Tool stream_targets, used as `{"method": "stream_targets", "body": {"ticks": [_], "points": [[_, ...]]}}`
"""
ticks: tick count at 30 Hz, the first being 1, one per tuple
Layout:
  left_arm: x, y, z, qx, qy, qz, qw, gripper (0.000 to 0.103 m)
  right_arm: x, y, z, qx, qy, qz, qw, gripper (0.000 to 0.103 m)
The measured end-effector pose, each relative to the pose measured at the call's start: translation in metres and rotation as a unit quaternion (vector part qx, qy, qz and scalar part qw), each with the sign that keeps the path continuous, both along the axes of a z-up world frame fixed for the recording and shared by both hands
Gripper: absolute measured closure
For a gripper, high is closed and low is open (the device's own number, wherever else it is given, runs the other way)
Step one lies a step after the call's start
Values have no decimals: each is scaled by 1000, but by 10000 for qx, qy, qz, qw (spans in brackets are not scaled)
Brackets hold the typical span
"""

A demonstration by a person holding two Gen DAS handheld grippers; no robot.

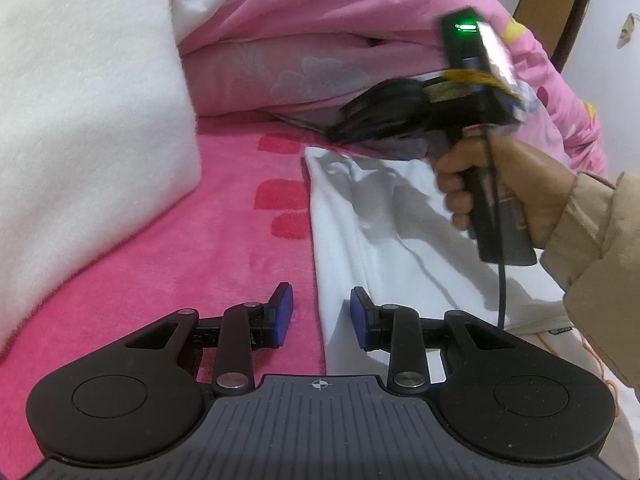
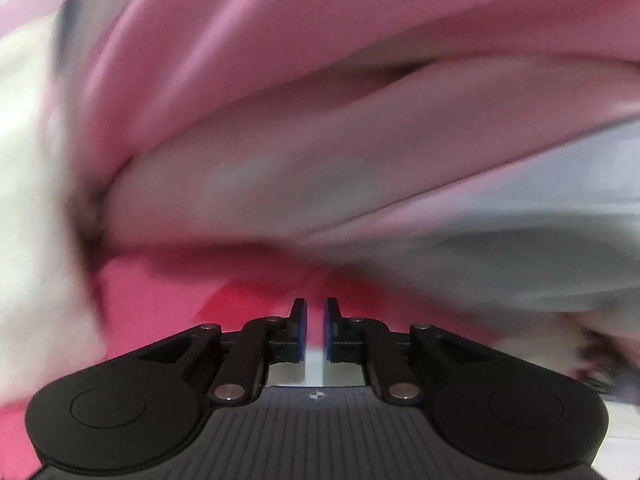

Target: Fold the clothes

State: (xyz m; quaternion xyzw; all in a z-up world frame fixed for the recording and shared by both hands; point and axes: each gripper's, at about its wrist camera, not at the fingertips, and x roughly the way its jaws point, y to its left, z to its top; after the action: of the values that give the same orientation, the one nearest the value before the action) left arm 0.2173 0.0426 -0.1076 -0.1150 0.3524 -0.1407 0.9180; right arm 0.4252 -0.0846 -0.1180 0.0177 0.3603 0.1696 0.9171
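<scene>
A white garment [image 1: 380,220] lies flat on the pink blanket [image 1: 240,240], its long edge running away from me. My left gripper [image 1: 322,316] is open and straddles that near edge, one pad over the blanket and one over the cloth. At the garment's far corner a hand [image 1: 500,184] holds my right gripper [image 1: 332,134], tips down at the cloth. In the blurred right wrist view the right gripper [image 2: 316,328] has only a narrow slit between its pads, with a strip of white cloth in it. The greyish-white garment [image 2: 540,264] rises to the right.
A thick white fleece bundle [image 1: 80,120] stands at the left. A folded pink quilt [image 1: 300,40] is heaped behind the garment. A black cable [image 1: 502,280] hangs from the right gripper's handle over the cloth. Brown furniture [image 1: 560,0] stands against the far wall.
</scene>
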Motion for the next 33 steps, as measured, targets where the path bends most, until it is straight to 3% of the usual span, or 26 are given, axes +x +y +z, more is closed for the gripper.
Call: {"method": "stream_targets", "body": {"ticks": [2,4,9,15,21,24,30,33], "points": [[-1,3,2,-60,-42,59,10000,72,-8,-25,14,621,-50,-293,9976,94],[0,5,3,-91,-116,126,9998,71,-30,-40,31,837,-174,-308,9959,94],[4,1,9,-32,-453,98,9989,69,-101,-65,57,463,-348,-37,9983,94],[27,-9,14,-27,-585,67,9983,65,-165,-108,41,181,-401,-263,9987,94],[65,-13,-1,-194,-175,29,9997,65,-203,-182,20,200,-411,-1220,9915,92],[72,-12,-7,-320,-154,71,9993,65,-220,-226,15,348,-424,-1845,9813,78],[70,-13,-11,-327,-239,95,9991,65,-238,-296,14,599,-468,-2717,9594,69],[71,-10,-13,-399,-246,118,9988,65,-231,-312,11,615,-463,-2773,9577,64]]}}
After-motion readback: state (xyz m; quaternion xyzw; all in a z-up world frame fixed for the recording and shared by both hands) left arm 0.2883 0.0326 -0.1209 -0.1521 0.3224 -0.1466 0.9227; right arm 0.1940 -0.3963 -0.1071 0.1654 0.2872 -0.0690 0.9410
